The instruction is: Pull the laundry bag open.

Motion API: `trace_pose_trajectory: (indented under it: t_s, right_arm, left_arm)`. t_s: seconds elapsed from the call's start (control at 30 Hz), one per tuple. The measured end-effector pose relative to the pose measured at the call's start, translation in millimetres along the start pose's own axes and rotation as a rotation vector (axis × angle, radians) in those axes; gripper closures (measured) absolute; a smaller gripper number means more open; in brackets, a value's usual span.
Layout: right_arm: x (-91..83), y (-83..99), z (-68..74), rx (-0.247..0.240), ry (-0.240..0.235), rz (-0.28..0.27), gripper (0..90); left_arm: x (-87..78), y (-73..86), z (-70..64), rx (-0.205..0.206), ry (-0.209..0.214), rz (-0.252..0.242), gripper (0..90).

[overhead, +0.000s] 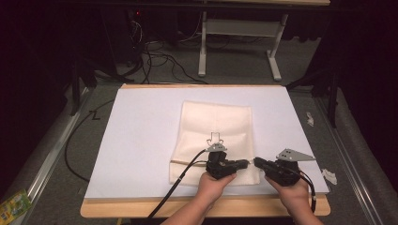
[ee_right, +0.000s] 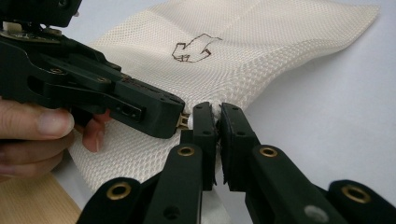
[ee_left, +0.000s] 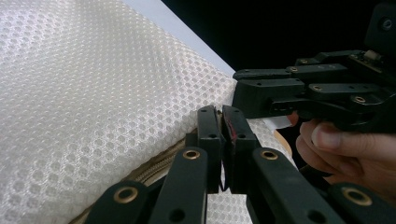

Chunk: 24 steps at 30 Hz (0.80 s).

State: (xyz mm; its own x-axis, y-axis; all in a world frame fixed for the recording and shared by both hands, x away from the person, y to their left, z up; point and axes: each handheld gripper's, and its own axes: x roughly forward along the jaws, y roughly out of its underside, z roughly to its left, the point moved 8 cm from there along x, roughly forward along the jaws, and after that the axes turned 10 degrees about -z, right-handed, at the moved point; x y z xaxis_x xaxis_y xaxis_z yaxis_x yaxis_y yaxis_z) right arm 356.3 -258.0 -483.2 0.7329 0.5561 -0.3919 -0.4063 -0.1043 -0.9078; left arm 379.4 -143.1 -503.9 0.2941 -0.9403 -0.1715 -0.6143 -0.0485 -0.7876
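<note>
Both tools, left [overhead: 245, 163] and right [overhead: 256, 161], pinched the mesh bag's [overhead: 213, 126] 5 o'clock corner at the table's [overhead: 141, 140] near edge, by its zipper [ee_left: 154, 164]; opening likely calls for pulling the slider.

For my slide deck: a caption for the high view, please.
Two hand-held tongs, left and right, meet at the near right corner of a cream mesh bag.
</note>
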Motion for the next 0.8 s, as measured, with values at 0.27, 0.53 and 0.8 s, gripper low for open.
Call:
trace_pose_trajectory:
  t_s: [0.27, 0.53, 0.8]
  right_arm:
    - [1.0, 1.8, 3.1, -0.021, -0.017, -0.005, 87.2]
    - [-6.2, -13.1, -6.5, 0.009, 0.030, -0.068, 87.5]
    - [-16.4, -6.7, -19.9, 0.022, 0.029, -0.062, 87.1]
  left_arm:
    - [0.7, 1.5, -3.2, 0.040, -0.008, 0.013, 87.9]
    - [-9.9, 1.4, 9.0, -0.020, -0.033, -0.037, 88.0]
    - [-26.6, 0.1, 16.0, 0.048, -0.071, 0.035, 87.8]
